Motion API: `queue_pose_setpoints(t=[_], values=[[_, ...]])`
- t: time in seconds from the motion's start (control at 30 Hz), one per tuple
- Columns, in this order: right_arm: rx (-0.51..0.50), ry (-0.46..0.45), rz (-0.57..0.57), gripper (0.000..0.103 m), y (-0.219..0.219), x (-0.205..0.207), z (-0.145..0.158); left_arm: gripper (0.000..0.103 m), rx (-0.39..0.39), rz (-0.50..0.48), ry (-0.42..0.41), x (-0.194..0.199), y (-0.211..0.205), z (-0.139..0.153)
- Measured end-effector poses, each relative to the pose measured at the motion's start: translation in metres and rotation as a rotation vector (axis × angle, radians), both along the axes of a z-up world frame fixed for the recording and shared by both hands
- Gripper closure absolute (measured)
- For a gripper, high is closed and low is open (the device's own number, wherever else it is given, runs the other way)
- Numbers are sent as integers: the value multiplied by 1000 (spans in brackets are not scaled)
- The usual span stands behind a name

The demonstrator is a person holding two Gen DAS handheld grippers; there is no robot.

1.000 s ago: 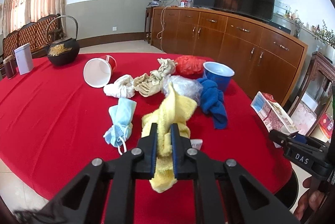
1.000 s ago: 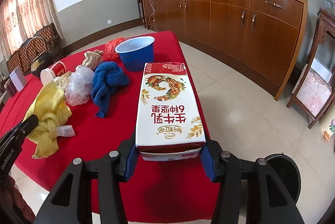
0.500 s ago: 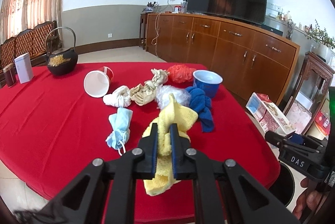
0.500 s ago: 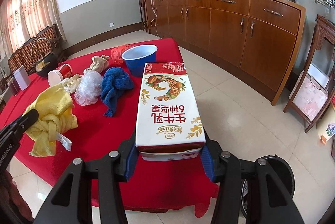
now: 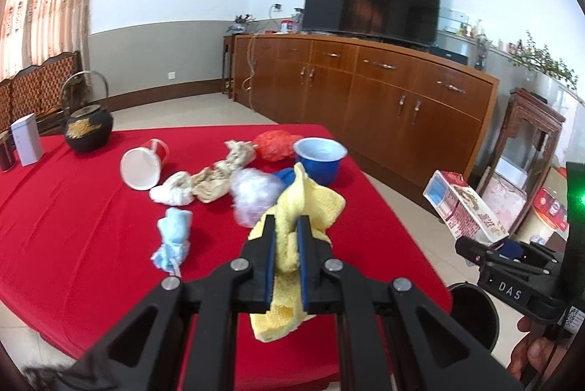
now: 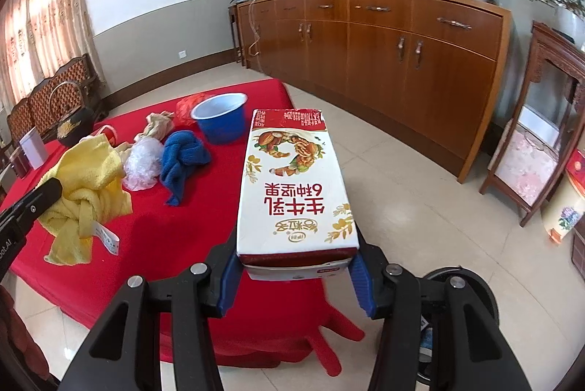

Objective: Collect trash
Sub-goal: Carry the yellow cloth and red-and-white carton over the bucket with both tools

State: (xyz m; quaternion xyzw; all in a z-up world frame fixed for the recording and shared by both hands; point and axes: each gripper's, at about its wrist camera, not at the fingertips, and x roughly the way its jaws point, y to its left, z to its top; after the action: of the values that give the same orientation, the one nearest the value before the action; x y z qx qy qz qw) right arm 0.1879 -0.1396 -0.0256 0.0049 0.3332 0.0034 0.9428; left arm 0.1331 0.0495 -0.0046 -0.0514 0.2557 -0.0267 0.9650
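My left gripper [image 5: 286,226] is shut on a yellow knitted cloth [image 5: 309,204], which hangs lifted above the red tablecloth [image 5: 73,245]. The same cloth [image 6: 87,179] shows at the left of the right wrist view. My right gripper [image 6: 294,259] is shut on a red and white milk carton [image 6: 292,182], held in the air past the table's right edge. The carton [image 5: 462,204] also appears at the right of the left wrist view. A black round bin [image 6: 475,285] stands on the floor below the right gripper, mostly hidden by it.
On the table lie a blue face mask [image 5: 173,237], a tipped red paper cup [image 5: 144,164], beige and white rags [image 5: 212,177], a clear plastic wad [image 5: 254,190], a blue cloth [image 6: 182,157], a blue bowl [image 5: 320,159] and a red bag [image 5: 274,144]. A black kettle [image 5: 87,131] sits far left. A wooden sideboard [image 5: 384,98] lines the wall.
Both grippers rose and drew back from the table with their loads. The yellow cloth came off the tablecloth, and the black bin came into view at the lower right.
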Motion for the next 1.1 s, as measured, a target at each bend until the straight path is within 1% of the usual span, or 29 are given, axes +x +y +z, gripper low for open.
queue_pose_setpoints(t=[0.3, 0.73, 0.9, 1.1], values=[[-4, -2, -112, 49, -60, -36, 5, 92, 8, -117, -7, -13, -55, 4], [-16, 38, -292, 49, -154, -99, -4, 92, 21, -339, 41, -30, -164, -13], [-8, 69, -345, 49, -190, -115, -17, 92, 35, -409, 68, -35, -200, -25], [13, 135, -377, 49, -227, -122, -46, 92, 49, -484, 126, -31, -244, -49]])
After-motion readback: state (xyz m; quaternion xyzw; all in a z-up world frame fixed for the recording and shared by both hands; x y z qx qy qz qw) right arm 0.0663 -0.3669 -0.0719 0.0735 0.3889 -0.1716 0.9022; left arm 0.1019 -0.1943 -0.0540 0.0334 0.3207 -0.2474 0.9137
